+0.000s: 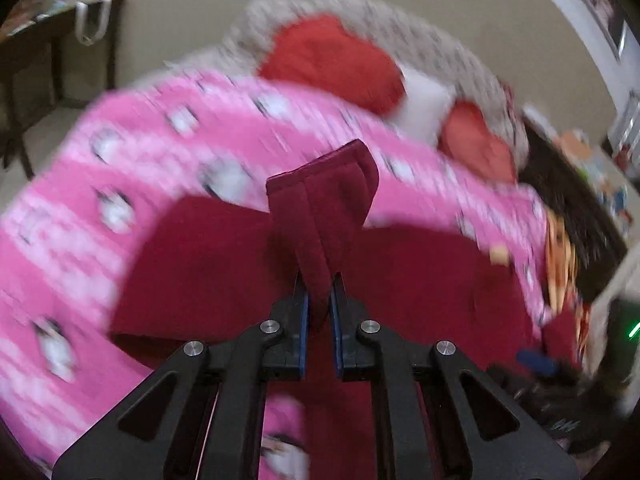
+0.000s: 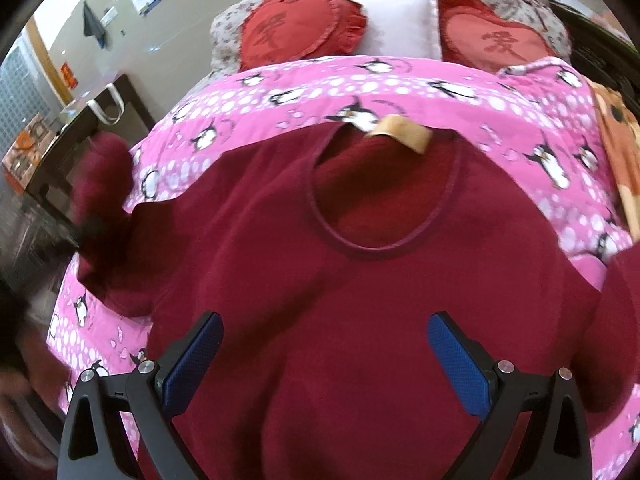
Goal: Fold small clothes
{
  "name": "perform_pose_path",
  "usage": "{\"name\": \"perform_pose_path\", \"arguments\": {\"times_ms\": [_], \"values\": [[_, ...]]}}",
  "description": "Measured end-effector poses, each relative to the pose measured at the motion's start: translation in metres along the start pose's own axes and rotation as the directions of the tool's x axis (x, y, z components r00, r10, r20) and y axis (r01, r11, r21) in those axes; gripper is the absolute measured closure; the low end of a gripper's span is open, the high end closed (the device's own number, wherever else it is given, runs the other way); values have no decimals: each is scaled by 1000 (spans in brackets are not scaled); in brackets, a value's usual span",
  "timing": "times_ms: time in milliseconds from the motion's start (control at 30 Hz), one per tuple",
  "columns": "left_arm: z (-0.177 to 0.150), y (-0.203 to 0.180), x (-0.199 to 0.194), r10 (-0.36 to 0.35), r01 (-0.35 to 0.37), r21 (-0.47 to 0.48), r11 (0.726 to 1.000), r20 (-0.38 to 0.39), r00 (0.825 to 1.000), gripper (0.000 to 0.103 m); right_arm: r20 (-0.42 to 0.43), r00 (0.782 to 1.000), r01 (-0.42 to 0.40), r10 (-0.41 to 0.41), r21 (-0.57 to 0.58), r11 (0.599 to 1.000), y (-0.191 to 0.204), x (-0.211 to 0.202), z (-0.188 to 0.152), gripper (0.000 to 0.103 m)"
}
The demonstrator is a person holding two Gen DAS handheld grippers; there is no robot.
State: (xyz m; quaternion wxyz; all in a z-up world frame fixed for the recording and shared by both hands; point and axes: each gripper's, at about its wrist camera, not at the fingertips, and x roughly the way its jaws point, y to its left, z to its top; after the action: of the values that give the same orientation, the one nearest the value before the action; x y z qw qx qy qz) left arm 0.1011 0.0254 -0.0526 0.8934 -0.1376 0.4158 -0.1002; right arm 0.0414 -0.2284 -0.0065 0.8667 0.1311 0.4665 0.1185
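Left tool [image 1: 319,300] clamped on maroon sleeve [image 1: 320,208], lower centre; right tool [image 2: 324,364] gaping above maroon top [image 2: 320,280]. Risk: thin pinch slipping, dragging top askew across pink quilt [image 2: 400,84].

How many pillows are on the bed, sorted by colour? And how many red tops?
Red heart pillows: 2
White pillows: 1
Dark red tops: 1
Total: 4
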Motion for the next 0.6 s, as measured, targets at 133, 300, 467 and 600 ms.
{"name": "perform_pose_path", "arguments": {"times_ms": [133,300,467,600], "values": [[-34,-30,43,43,-33,84,996,-118,992,91,-9,1000,-4,4,43,999,-13,-9,-4,1],[-33,-36,8,4,14,151,988,-121,993,52,21,999,-50,49,48,998,-13,-21,0,1],[-31,-14,-54,40,-52,199,979,64,997,24,37,989,-141,140,14,990,11,-16,13,1],[-29,28,-50,235,-248,181,952,90,968,24,8,985,-169,170,-35,985,40,4,21,1]]}}
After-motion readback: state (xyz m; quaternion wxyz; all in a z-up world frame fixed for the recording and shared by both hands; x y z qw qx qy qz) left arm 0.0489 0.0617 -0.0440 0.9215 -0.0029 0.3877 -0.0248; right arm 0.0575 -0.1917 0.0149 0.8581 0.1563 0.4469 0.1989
